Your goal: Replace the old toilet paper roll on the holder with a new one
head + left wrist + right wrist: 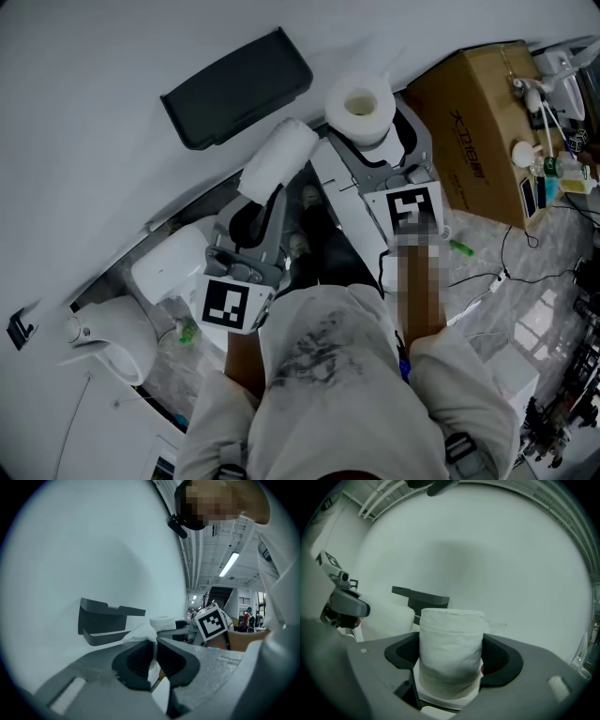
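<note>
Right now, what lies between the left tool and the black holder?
Only the white paper that the left tool pinches, then bare wall up to the holder; the left gripper view shows it.

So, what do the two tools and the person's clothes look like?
Both tools, left tool and right tool, have grey bodies with dark ribbed pads. Each carries a white cube with a black square marker. The person wears a pale shirt with a dark smudgy print.
</note>
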Available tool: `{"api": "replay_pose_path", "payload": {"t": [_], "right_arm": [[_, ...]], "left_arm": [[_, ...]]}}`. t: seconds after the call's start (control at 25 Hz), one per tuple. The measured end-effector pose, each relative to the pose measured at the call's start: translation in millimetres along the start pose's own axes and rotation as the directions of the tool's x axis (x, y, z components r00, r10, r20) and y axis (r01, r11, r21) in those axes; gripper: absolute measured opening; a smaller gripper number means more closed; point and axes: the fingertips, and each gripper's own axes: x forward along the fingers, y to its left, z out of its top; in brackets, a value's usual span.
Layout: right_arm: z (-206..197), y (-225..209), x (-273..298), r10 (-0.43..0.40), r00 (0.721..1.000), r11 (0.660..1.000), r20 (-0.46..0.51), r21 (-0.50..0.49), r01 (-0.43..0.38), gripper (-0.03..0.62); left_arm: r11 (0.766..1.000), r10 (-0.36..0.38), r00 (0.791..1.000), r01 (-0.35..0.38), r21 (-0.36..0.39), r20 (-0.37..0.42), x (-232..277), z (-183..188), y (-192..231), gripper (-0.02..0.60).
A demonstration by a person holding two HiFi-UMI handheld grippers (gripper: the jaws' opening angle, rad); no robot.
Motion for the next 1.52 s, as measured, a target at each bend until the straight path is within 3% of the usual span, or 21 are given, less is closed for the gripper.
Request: {"api": "replay_pose_path", "payload": {"t": [0.88, 1.52], "right_arm": [[-38, 8, 41, 0.03, 0.995, 0.984, -0.094, -0.17, -0.045, 0.387], [-50, 13, 64, 0.02, 0.99, 0.94, -0.136, -0.336, -0.065, 0.387]], "left_arm": [[0.999, 0.043, 0.999, -0.044, -0.023, -0.01, 3, -12, 12, 0.02], [0.997, 0.07, 0.997, -0.07, -0.038, -0.012, 0, -19, 18, 0.02]]}}
